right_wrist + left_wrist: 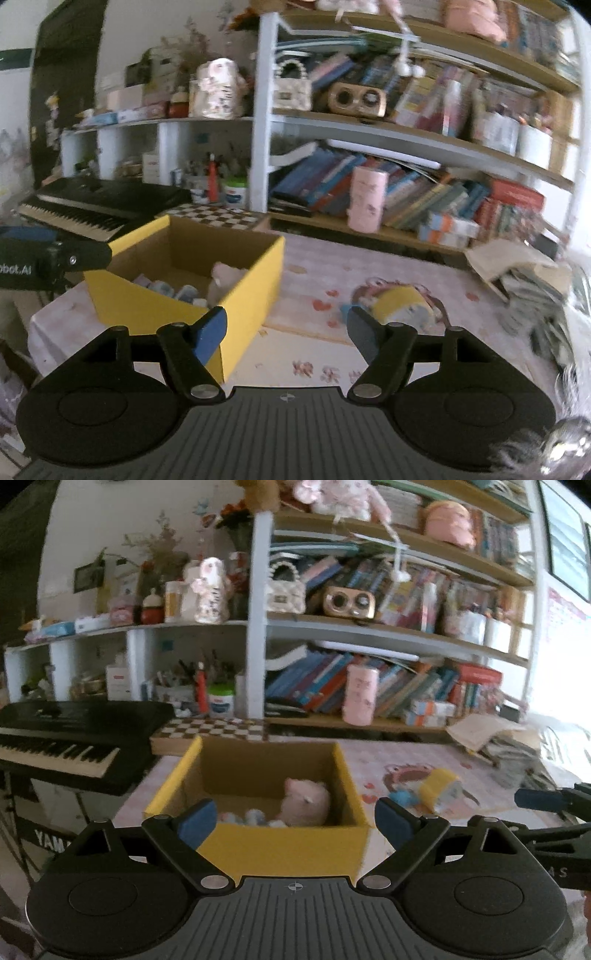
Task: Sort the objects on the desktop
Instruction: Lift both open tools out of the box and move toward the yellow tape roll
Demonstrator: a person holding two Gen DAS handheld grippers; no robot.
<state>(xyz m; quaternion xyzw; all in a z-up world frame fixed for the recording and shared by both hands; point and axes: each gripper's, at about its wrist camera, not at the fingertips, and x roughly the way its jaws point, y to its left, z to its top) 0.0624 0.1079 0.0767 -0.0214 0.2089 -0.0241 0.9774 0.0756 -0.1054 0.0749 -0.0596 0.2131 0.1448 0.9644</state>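
A yellow cardboard box (258,843) stands open on the pink patterned table; it also shows in the right wrist view (255,280). Inside lie a pink plush toy (306,803) and several small pale items (255,816). A yellow-capped toy (441,788) lies on the table right of the box, with a small blue piece (402,796) beside it; it shows too in the right wrist view (402,304). My left gripper (295,821) is open and empty in front of the box. My right gripper (286,332) is open and empty, between the box and the toy.
A black keyboard piano (62,738) stands to the left. A checkered board (214,729) lies behind the box. Shelves of books (369,686) with a pink cup (360,694) fill the back. A paper pile (524,273) lies at the table's right.
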